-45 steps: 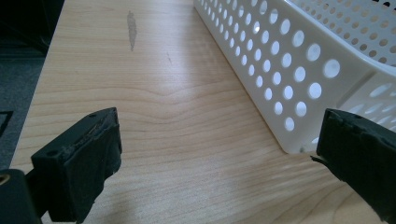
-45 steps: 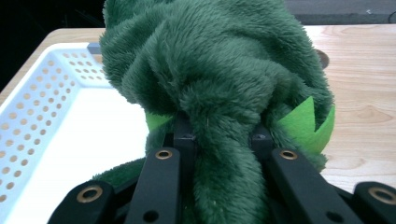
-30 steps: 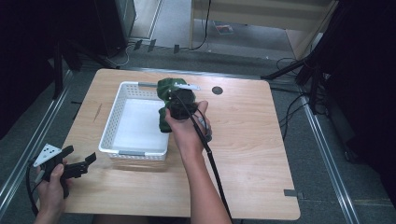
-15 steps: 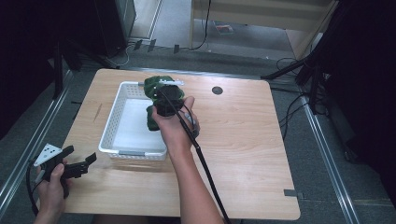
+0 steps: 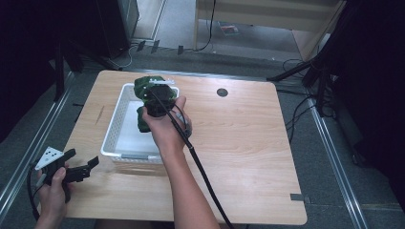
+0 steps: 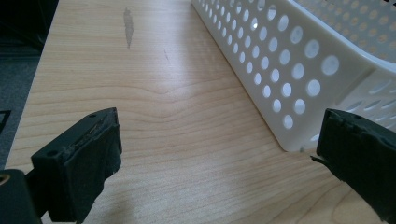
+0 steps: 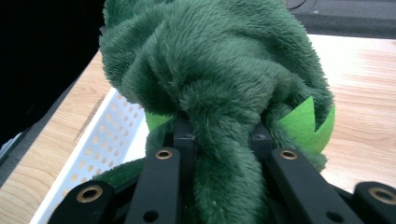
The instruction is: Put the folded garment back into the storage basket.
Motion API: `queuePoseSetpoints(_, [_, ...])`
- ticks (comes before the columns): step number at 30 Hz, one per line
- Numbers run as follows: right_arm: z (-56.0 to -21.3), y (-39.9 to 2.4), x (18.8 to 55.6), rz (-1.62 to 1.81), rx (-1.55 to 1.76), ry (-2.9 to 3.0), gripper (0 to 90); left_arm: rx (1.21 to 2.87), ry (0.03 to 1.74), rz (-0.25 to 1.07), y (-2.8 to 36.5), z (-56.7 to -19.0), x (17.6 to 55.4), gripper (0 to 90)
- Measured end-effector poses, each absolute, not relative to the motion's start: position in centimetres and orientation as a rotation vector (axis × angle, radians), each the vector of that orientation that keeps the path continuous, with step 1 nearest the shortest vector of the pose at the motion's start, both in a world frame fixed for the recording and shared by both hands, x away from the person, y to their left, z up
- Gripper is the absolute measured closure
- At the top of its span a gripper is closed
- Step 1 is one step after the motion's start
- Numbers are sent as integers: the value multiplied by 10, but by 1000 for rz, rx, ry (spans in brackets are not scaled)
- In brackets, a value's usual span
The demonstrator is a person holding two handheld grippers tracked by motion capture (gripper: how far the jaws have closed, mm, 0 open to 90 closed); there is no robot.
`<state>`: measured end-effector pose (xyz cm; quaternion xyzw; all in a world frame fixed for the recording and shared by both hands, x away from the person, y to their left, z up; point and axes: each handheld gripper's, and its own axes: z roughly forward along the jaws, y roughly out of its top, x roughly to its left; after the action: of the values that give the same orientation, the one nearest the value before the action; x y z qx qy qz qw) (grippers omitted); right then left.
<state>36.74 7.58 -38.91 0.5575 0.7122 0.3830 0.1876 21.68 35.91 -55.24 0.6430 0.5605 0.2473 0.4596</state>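
A green plush toy [image 7: 210, 84], pinched between the right gripper [image 5: 157, 98]'s jaws, hangs over a white perforated basket [image 5: 125, 152]. The left gripper [image 5: 79, 167] rests wide open beside the basket's corner.

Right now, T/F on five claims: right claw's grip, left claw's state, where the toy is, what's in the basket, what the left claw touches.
1. The right claw is shut on the green plush toy. True.
2. The left claw is shut. False: its jaws stand wide apart with bare wooden table between them.
3. The plush toy is held over the white perforated basket. True, in the high view it hangs over the basket's far right part.
4. The basket is on the floor. False: it sits on the table.
5. The left claw grips the basket's wall. False: it holds nothing, near the table's front left corner, by the basket's corner.
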Motion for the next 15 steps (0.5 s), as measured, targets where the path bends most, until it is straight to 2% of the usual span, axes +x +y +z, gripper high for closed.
queuePoseSetpoints(15, [-407, 99, 370, 1092, 1589, 2038, 737, 1588, 1380, 607, 359, -552, 217, 9])
